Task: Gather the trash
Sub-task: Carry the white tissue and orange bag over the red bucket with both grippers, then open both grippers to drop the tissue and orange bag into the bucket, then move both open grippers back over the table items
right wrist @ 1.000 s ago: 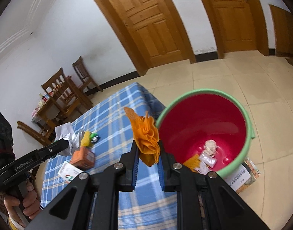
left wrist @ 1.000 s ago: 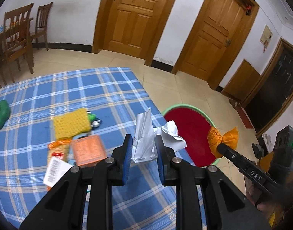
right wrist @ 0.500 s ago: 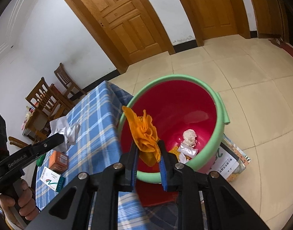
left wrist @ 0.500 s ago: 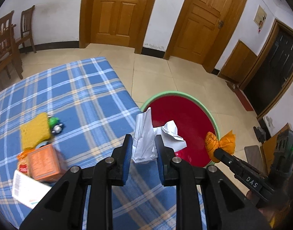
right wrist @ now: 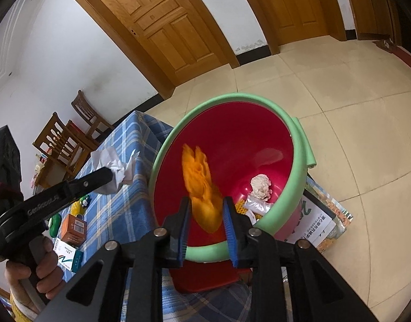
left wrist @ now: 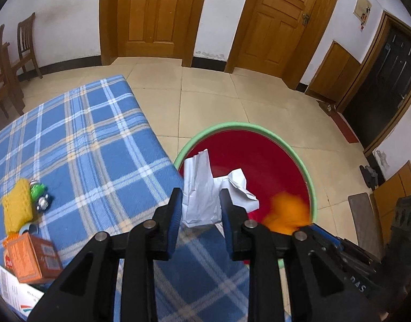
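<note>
Both tongs now sit over the bucket rather than over the surface, and both are opening.

Left wrist view: the left tongs (left wrist: pixel 200 209) stand slightly apart around the white paper (left wrist: pixel 205 187), at lower centre, above the near rim of the red bucket (left wrist: pixel 259 158).

Right wrist view: the right tongs (right wrist: pixel 206 214) are parting, and the blurred orange wrapper (right wrist: pixel 202 187) sits loose between them, over the bucket (right wrist: pixel 232 139) holding other trash (right wrist: pixel 260 183).

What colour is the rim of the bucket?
Light green; the bucket is red inside. It shows best in the right wrist view.
</note>
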The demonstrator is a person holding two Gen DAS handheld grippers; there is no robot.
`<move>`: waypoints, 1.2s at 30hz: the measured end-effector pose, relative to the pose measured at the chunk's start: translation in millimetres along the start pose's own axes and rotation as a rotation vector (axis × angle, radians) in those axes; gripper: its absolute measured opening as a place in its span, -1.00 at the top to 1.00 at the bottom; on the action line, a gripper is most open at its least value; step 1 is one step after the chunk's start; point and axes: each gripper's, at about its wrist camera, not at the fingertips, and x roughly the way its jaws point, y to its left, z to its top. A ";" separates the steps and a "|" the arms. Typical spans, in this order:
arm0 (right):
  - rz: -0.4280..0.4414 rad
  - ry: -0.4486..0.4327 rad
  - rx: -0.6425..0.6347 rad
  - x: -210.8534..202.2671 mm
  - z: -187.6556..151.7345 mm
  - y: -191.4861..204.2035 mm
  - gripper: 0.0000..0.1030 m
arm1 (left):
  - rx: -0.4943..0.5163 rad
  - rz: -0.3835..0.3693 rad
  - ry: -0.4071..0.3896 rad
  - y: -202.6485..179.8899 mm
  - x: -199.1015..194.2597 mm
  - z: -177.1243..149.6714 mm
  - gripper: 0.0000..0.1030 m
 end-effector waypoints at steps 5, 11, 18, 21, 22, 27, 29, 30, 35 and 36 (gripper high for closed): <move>0.000 -0.006 -0.005 0.5 0.2 -2.2 0.32 | -0.013 -0.024 0.002 -1.3 3.8 3.8 0.16; 0.005 -0.009 0.001 -1.4 -0.1 -3.4 0.30 | -0.022 -0.020 -0.008 -2.6 -0.8 4.3 -0.10; 0.014 -0.020 -0.001 -7.2 -0.8 0.8 0.20 | -0.046 0.001 -0.023 5.6 -17.2 -2.1 -0.28; 0.020 -0.026 -0.002 -10.6 -2.9 5.3 0.16 | -0.067 0.018 -0.029 13.8 -28.8 -7.6 -0.31; 0.022 -0.028 -0.004 -11.8 -3.6 7.5 0.13 | -0.074 0.021 -0.030 15.9 -31.2 -8.6 -0.33; 0.037 -0.034 -0.016 -17.4 -8.4 18.2 0.05 | -0.125 0.045 -0.048 34.7 -50.8 -19.3 -0.34; 0.043 -0.036 -0.023 -20.1 -11.2 23.2 0.02 | -0.143 0.060 -0.055 43.1 -59.1 -24.2 -0.34; 0.046 -0.036 -0.026 -20.9 -12.5 25.6 0.01 | -0.150 0.066 -0.058 46.1 -62.7 -26.0 -0.34; 0.059 -0.033 -0.043 -24.4 -18.0 35.3 -0.01 | -0.185 0.105 -0.075 68.1 -82.1 -39.2 -0.34; 0.062 -0.032 -0.047 -25.1 -19.4 38.0 -0.01 | -0.192 0.114 -0.077 72.5 -85.5 -41.9 -0.34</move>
